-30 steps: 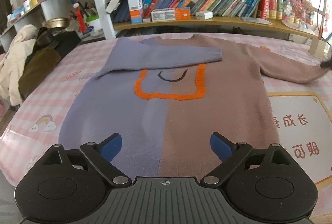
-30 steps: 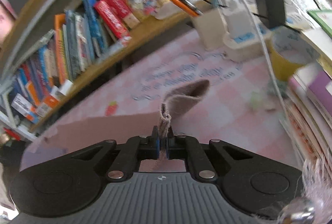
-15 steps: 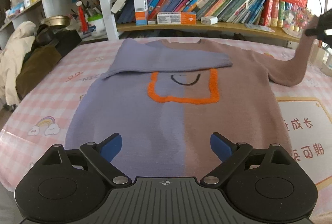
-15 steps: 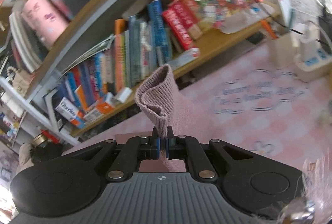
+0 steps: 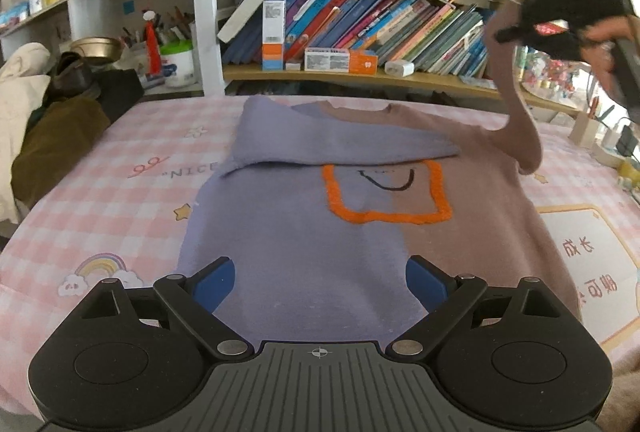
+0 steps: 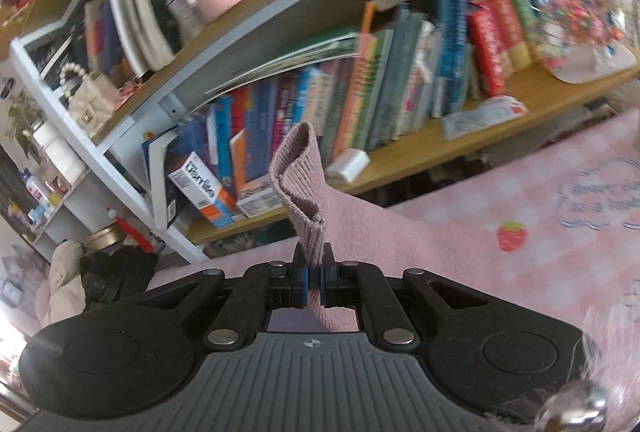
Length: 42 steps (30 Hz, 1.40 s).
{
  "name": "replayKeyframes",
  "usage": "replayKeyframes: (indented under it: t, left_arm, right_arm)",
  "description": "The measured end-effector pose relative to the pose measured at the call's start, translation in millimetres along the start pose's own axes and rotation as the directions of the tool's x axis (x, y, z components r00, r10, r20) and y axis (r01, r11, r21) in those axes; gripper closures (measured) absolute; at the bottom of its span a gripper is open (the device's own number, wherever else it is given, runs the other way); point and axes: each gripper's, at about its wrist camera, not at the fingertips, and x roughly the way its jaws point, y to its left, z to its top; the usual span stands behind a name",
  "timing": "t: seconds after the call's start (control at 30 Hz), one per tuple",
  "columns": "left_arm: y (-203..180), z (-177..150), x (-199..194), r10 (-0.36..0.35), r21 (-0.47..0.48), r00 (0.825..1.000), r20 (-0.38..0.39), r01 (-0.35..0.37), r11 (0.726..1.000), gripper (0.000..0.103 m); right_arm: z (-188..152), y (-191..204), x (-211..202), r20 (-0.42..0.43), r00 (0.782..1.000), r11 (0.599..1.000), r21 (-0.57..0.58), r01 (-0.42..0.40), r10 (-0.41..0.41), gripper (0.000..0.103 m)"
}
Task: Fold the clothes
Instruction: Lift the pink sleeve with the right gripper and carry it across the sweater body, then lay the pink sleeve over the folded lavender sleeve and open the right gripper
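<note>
Left wrist view: sweater [image 5: 360, 232] lies flat on the pink checked desk [image 5: 100, 200], purple sleeve [image 5: 340, 144] already folded across the chest, brown sleeve [image 5: 516, 104] lifted off the desk by the cuff. My read for this step: carry the cuff across over the purple sleeve, keep the sleeve untwisted, lay it flat before letting go. Right hand-held gripper [image 6: 314, 284] is clamped on the ribbed cuff [image 6: 300, 184]. Left hand-held gripper [image 5: 318, 286] has jaws wide apart, empty, poised above the hem
</note>
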Motion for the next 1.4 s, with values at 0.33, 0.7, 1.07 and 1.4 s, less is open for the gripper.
replayKeyframes:
  t: [0.33,0.7,1.07,1.4]
  left_arm:
    - [63.0,-7.1,-6.4,0.010,-0.064,1.000,0.028,-0.008,0.998,0.008]
    - [96.9,-5.6,-11.8,0.016,-0.060,0.999,0.035,-0.014,0.998,0.008]
    - [110.5,-9.7,-17.8,0.041,-0.047,0.999,0.020,-0.041,0.998,0.007]
    - [110.3,-8.0,-18.0,0.042,-0.038,0.999,0.016,-0.041,0.998,0.007]
  right_arm:
    - [-13.4,81.1,50.8,-0.005,1.000,0.995,-0.092,0.026,-0.026,0.098]
    - [-54.8,125.2,106.1,-0.043,0.996,0.989,-0.128,0.077,-0.083,0.098]
    - [-92.1,133.1,150.8,-0.159,0.978,0.974,-0.200,0.102,-0.135,0.098]
    - [-116.4,143.5,170.4,-0.199,0.965,0.937,-0.334,0.099,-0.173,0.056]
